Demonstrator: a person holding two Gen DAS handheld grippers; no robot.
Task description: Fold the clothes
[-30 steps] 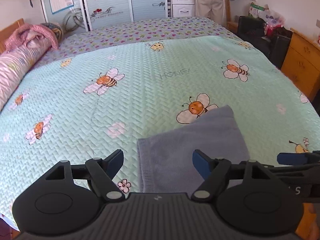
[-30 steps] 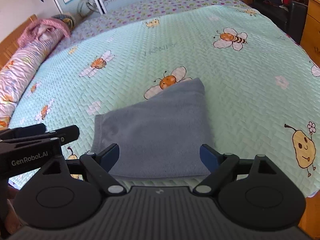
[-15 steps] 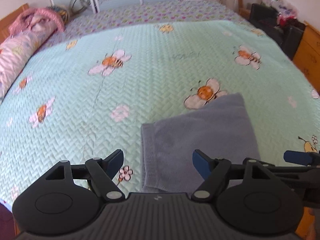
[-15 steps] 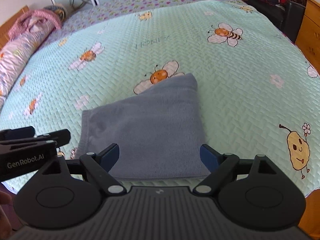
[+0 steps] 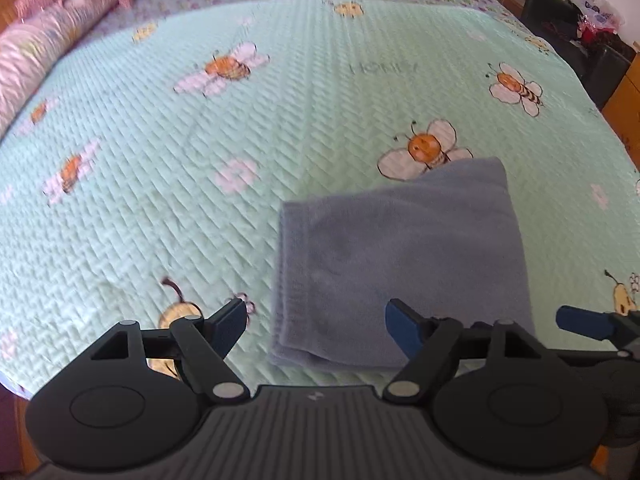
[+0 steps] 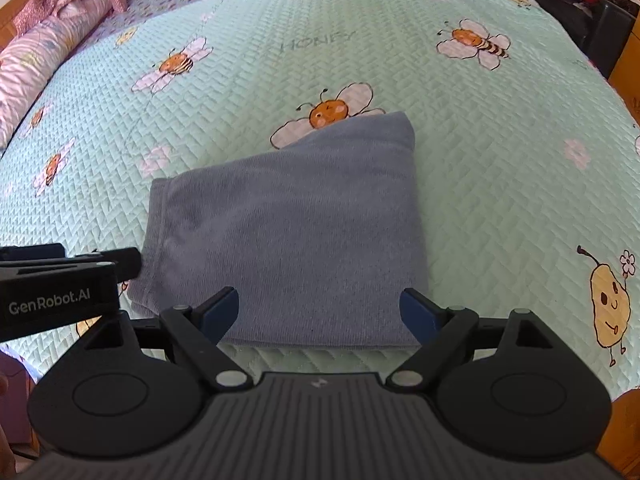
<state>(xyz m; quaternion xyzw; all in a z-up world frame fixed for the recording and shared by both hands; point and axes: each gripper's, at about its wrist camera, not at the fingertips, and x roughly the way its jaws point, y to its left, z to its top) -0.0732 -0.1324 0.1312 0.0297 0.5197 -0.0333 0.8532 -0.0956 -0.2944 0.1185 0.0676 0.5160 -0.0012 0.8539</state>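
A folded grey-blue cloth (image 5: 400, 264) (image 6: 288, 240) lies flat on the mint bee-print bedspread (image 5: 280, 120) (image 6: 500, 160), near the bed's front edge. My left gripper (image 5: 316, 320) is open, hovering just before the cloth's near left corner, holding nothing. My right gripper (image 6: 320, 308) is also open, its fingers straddling the cloth's near edge without touching it. The left gripper's body shows at the left of the right wrist view, beside the cloth's left edge. A blue fingertip (image 5: 580, 322) of the right gripper shows at the right of the left wrist view.
A pink rolled quilt (image 6: 48, 40) lies along the bed's far left side. Dark furniture (image 5: 580, 52) and a wooden cabinet (image 5: 624, 108) stand to the right of the bed. The bedspread stretches far beyond the cloth.
Both grippers have tilted down and come closer to the cloth, so the room's back wall has left the view. The cloth has not moved. Both stay open.
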